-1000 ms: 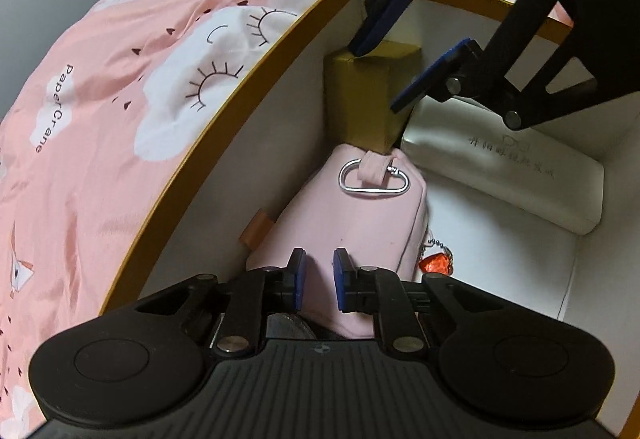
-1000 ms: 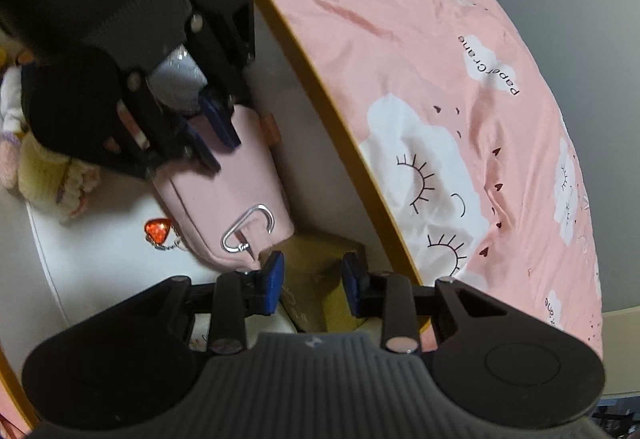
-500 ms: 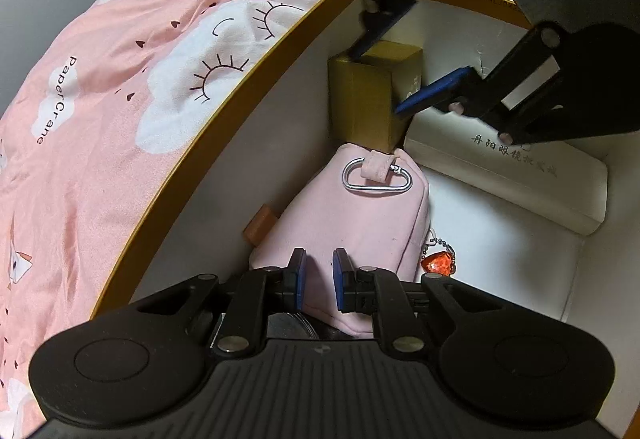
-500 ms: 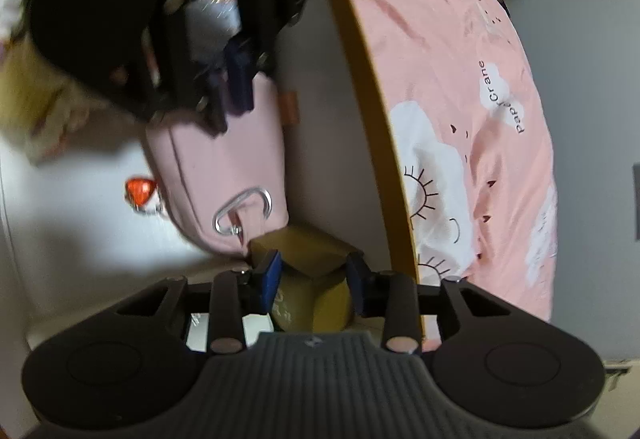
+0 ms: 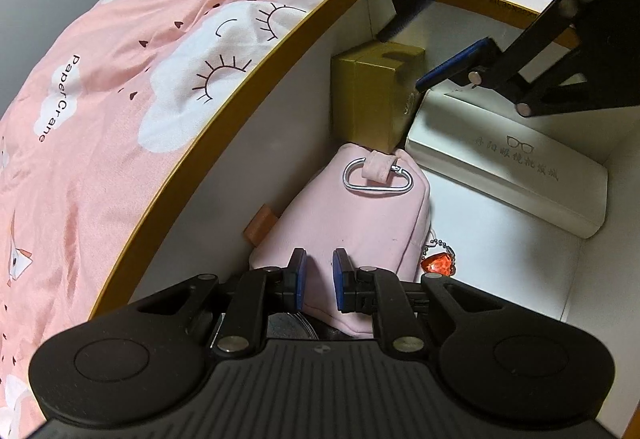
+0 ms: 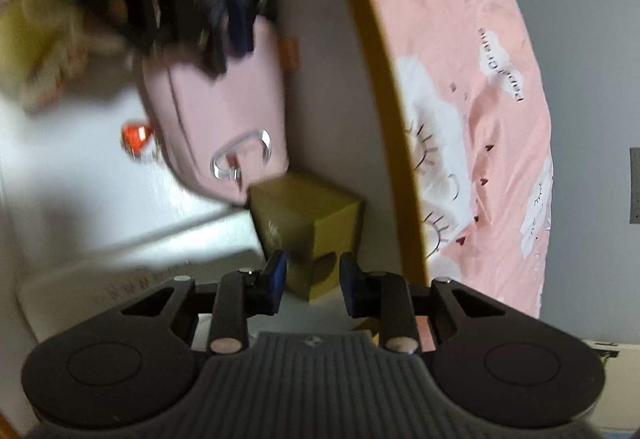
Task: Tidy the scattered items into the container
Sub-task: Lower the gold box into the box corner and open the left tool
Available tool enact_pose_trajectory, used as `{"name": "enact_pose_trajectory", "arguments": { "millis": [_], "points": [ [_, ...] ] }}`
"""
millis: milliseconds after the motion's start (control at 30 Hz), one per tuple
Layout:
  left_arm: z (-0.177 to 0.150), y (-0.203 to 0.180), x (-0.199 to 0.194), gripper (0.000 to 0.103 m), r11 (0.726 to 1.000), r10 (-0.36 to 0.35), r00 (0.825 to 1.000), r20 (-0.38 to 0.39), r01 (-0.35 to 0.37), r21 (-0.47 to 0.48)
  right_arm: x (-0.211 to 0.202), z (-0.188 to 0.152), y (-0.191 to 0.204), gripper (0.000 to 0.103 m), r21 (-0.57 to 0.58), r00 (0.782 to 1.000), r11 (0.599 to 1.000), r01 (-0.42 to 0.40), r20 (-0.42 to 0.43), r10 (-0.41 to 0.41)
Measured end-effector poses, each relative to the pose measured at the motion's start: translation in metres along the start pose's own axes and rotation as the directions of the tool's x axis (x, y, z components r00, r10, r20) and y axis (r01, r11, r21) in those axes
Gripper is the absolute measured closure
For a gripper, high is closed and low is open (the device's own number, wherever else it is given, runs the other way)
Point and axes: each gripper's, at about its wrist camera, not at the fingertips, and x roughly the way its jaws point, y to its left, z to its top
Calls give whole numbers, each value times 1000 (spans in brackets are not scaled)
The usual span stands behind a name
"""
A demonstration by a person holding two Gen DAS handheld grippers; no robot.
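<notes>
In the left wrist view, the left gripper (image 5: 319, 279) has its jaws pinched on the near edge of the pink pouch (image 5: 352, 223), which lies inside the container (image 5: 248, 143); at one o'clock stands the gold box (image 5: 372, 95), the white glasses case (image 5: 508, 167) beside it. In the right wrist view (blurred), the right gripper (image 6: 313, 281) straddles that gold box (image 6: 308, 227), its jaws having just been closing yet apart from its sides.
</notes>
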Motion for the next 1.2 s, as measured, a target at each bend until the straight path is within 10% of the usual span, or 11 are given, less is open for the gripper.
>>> {"name": "enact_pose_trajectory", "arguments": {
  "millis": [367,1200],
  "points": [
    [-2,2,-2,87,1000,-7,1000,13,7,-9,-2,9,-9,81,114,994,993,2,106,-14],
    [-4,6,-1,90,999,-21,1000,16,22,-42,34,27,40,92,-214,1000,977,15,29,-9]
  ]
}}
